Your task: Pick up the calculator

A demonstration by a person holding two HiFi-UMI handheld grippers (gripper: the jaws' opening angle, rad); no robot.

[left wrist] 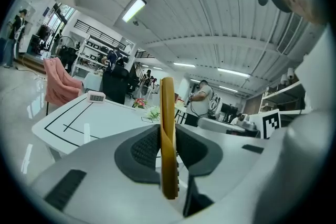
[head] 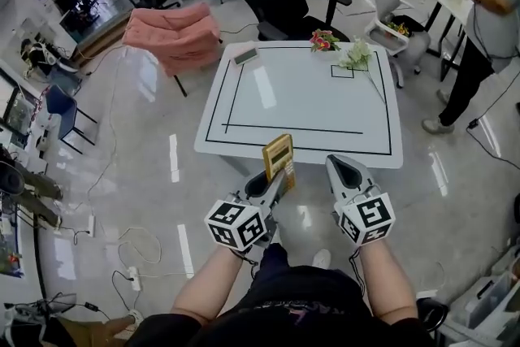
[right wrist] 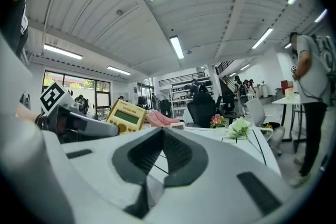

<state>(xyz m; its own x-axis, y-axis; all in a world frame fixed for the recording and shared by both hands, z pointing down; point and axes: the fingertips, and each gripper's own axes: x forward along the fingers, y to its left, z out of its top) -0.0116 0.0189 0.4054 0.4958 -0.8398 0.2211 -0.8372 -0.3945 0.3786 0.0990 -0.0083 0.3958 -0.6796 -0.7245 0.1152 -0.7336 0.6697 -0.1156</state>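
Closest in, both tools point side by side toward the table. The left tool [head: 275, 180] is clamped on the yellow calculator [head: 278, 155], which stands upright between its pads in the air at the table's near edge. The right tool [head: 340, 165], just beside it, is closed on nothing. Beyond, the white table [head: 309, 97] carries a small display unit [head: 244, 56] at its far left corner and flowers [head: 324, 40] along its far edge.

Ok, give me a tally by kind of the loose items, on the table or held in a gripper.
calculator: 1, yellow, clamped in the left gripper
flower bunches: 2, the pink bunch and the white bunch
small display unit: 1
Total: 4
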